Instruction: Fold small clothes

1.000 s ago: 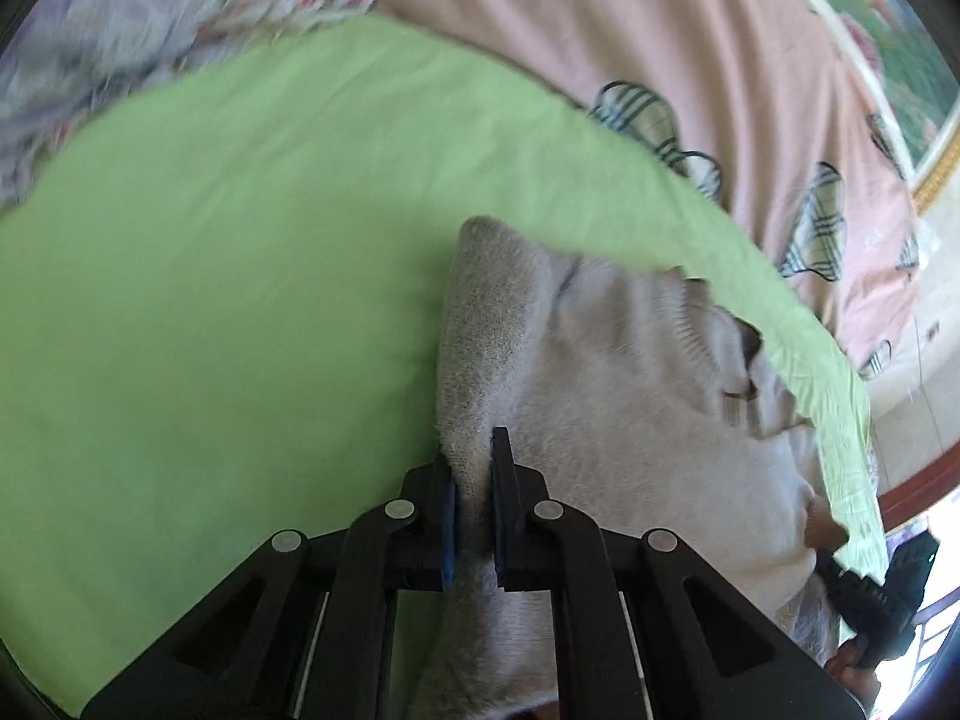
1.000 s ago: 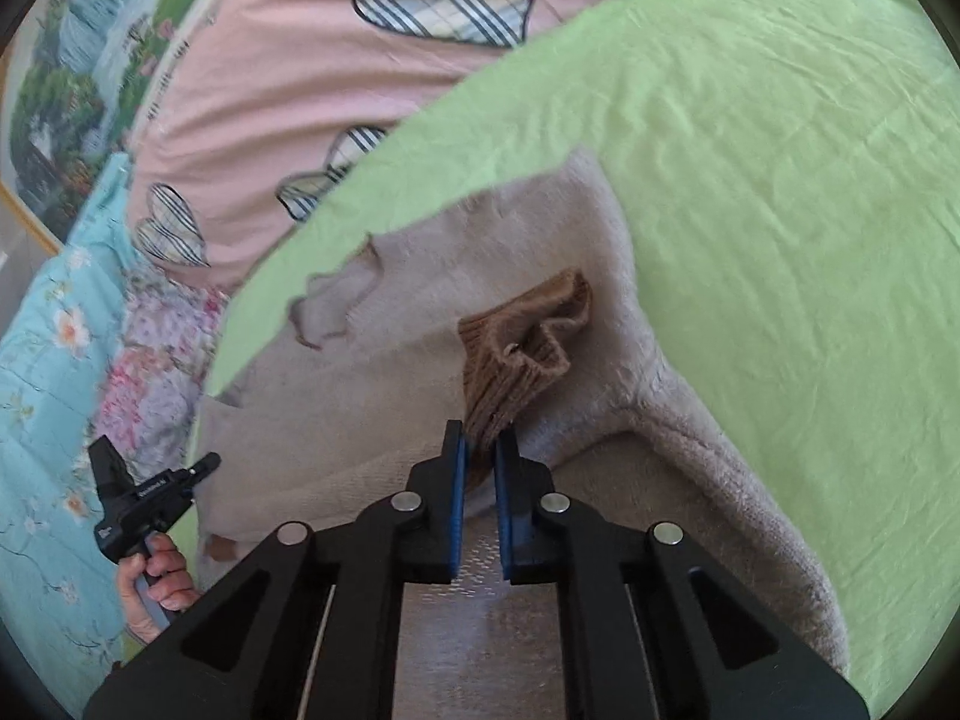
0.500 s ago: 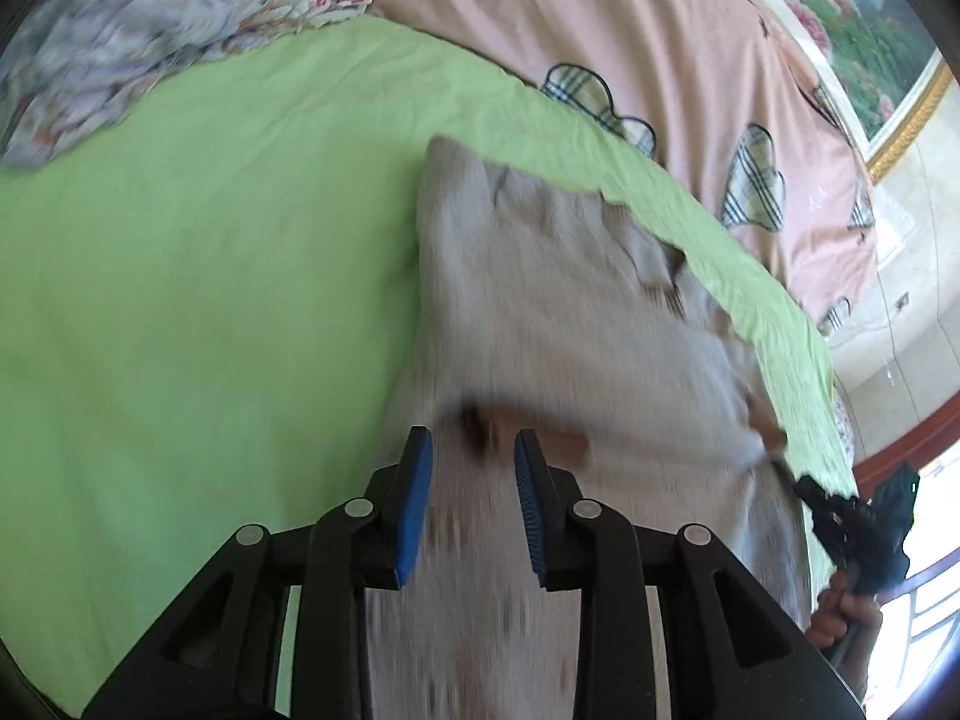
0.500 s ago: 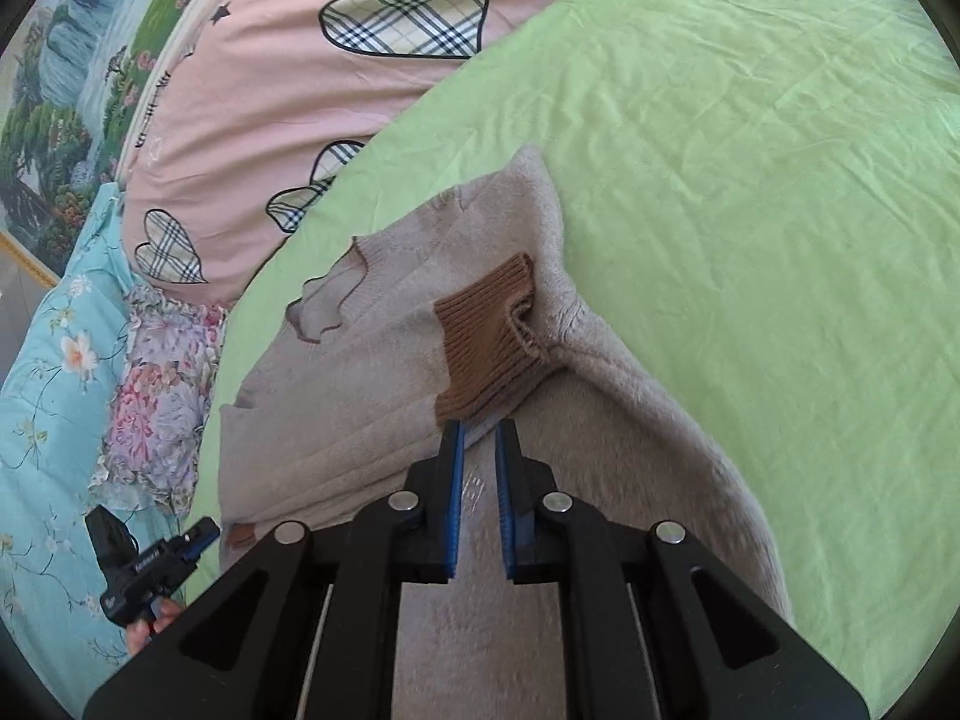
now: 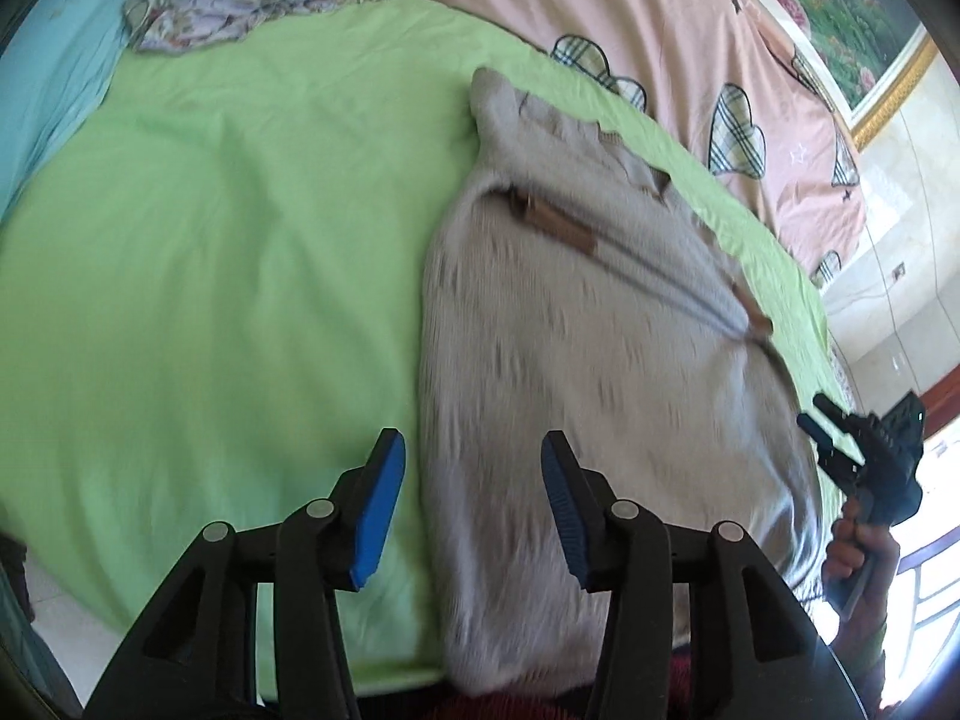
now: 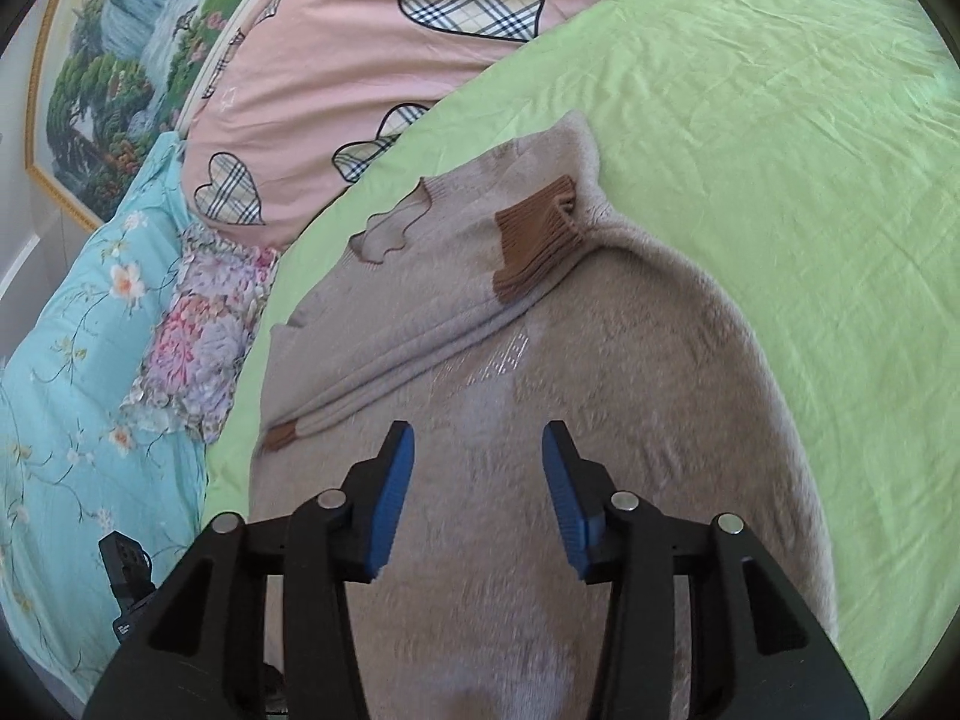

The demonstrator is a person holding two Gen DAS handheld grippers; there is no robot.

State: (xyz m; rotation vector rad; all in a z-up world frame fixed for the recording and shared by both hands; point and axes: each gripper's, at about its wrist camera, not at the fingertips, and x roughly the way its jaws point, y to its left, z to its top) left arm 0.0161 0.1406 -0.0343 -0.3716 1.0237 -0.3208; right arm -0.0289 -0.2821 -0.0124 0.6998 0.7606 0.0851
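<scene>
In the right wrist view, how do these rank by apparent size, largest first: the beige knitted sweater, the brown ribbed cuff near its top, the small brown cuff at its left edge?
1. Beige knitted sweater
2. Brown ribbed cuff
3. Small brown cuff, although it is partly tucked under.

A beige sweater (image 6: 600,420) with brown ribbed cuffs (image 6: 537,240) lies on a lime-green sheet (image 6: 810,150). Upper left: pink bedding with plaid hearts (image 6: 360,18), and a turquoise floral quilt (image 6: 78,360).
</scene>
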